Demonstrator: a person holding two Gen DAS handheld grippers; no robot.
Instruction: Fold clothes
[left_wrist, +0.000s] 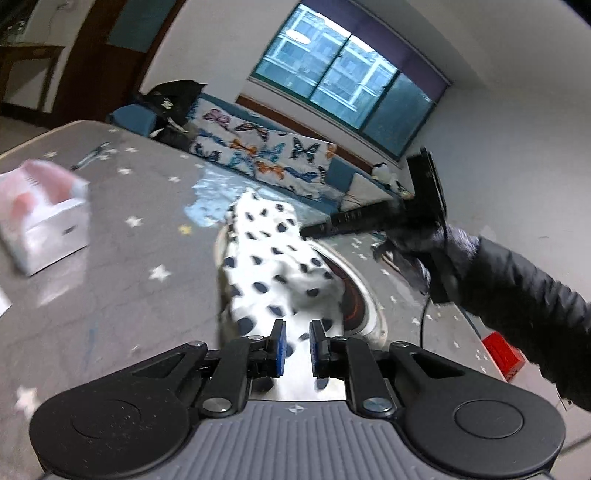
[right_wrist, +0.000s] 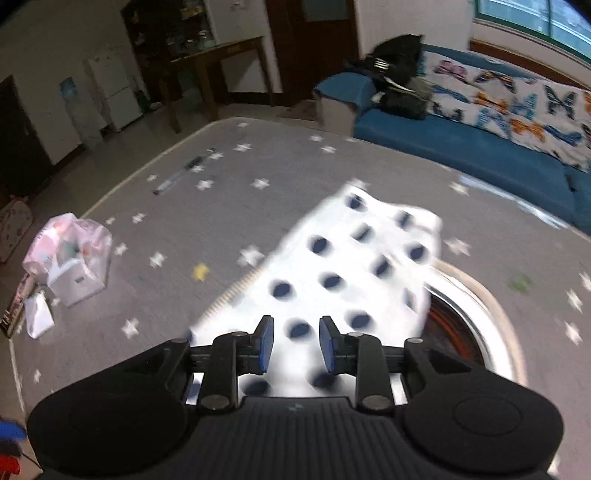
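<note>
The polka-dot garment (left_wrist: 273, 266) is stretching lengthwise straight ahead of both grippers, the left gripper (left_wrist: 297, 349) and right gripper (right_wrist: 296, 345) hovering with fingers parted, gripping nothing.

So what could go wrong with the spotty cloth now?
The spotty cloth hangs over a round metal ring set in the table; it might snag or sag in. The left gripper fingers look open around it, so it might slip. The plastic bag sits nearby and could get swept.
</note>
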